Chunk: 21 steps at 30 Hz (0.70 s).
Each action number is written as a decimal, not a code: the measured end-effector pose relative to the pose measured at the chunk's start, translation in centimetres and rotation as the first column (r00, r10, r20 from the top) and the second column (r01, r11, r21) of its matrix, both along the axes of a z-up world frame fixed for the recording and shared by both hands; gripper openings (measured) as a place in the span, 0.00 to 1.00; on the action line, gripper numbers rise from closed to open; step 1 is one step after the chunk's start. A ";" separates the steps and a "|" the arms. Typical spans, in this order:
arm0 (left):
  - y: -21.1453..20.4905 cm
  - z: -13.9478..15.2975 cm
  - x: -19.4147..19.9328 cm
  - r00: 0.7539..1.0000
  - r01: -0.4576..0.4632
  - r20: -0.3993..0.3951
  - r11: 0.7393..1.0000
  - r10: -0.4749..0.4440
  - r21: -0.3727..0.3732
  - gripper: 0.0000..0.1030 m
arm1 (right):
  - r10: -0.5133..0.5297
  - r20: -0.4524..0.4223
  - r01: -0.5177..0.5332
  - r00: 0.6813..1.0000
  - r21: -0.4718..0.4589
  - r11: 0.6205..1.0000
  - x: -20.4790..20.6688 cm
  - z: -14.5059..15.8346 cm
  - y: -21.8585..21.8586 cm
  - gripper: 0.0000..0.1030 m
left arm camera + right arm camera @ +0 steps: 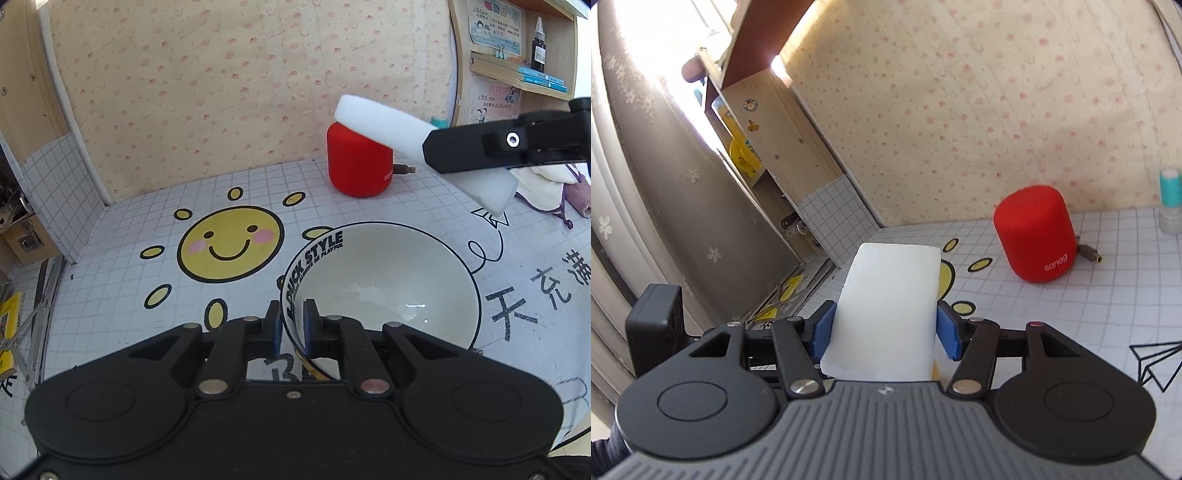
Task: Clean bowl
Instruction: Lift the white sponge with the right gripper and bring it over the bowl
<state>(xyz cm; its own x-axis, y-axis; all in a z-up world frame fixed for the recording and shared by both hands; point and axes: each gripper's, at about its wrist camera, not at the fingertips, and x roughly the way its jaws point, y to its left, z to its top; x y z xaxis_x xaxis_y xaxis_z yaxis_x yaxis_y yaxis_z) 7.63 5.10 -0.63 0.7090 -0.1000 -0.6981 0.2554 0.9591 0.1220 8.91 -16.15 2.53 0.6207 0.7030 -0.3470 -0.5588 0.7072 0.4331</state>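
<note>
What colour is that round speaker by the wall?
The speaker is bright red, with small white lettering near its bottom. The right wrist view shows it best.

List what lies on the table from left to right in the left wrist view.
Sun drawing → white bowl, its rim pinched by the left gripper → paper plane drawing. The red speaker sits behind, overlapping sideways with the bowl, so it is left out.

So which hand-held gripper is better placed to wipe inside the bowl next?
Right. The right hand-held gripper already holds the white sponge above the bowl. The left hand-held gripper is shut on the bowl's rim, steadying it.
</note>
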 end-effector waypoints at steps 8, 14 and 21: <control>-0.8 0.8 -1.5 0.997 -0.043 0.073 0.998 0.040 0.038 0.12 | -0.004 0.104 0.011 0.995 -0.062 0.998 -2.1 1.1 2.2 0.58; -0.4 0.9 -1.7 0.997 -0.039 0.069 0.999 0.038 0.016 0.11 | -0.047 0.267 0.123 0.962 -0.273 0.954 -4.5 1.3 4.3 0.58; -0.5 0.6 -1.8 0.997 -0.037 0.074 0.999 0.035 0.024 0.11 | 0.000 0.377 0.199 0.926 -0.490 0.849 -5.8 0.5 4.7 0.58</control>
